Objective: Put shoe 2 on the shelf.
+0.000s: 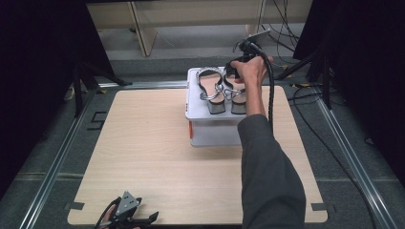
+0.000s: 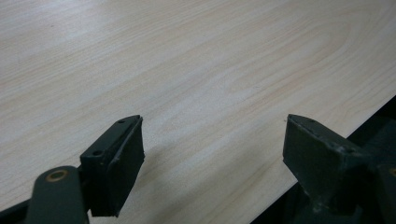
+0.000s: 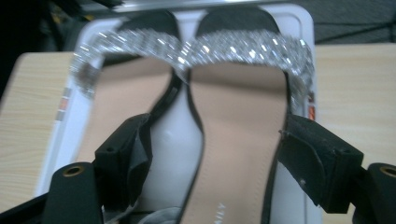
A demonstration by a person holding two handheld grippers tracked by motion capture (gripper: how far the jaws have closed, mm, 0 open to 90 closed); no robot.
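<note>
From where I'm sitting, going left to right: the left gripper (image 1: 125, 213) is parked down at the near left edge of the wooden table (image 1: 143, 157), grey three-cornered plate on top. In its own view the left gripper (image 2: 212, 154) has its jaws spread wide with bare tabletop between them, pinching nothing, right at the table's edge.

Moving along, there's a white box (image 1: 212, 129) sitting at the far middle of the table, and a pair of sandals lies on its lid, side by side. The left sandal (image 1: 211, 90) has a sparkly silver strap and tan insole, and it's lying free.

The right sandal (image 1: 237, 98) is just beside it, touching or nearly so. My right gripper (image 1: 237, 64) is over its far end, hand wrapped round the handle, cable trailing back along the sleeve. In the right gripper view the right gripper (image 3: 215, 158) has its jaws apart, one on each side of that sandal's tan insole (image 3: 236, 140). They look close to its edges, but I can't tell if they're actually touching it. The rhinestone straps (image 3: 196, 44) run across both sandals just beyond the jaws
</note>
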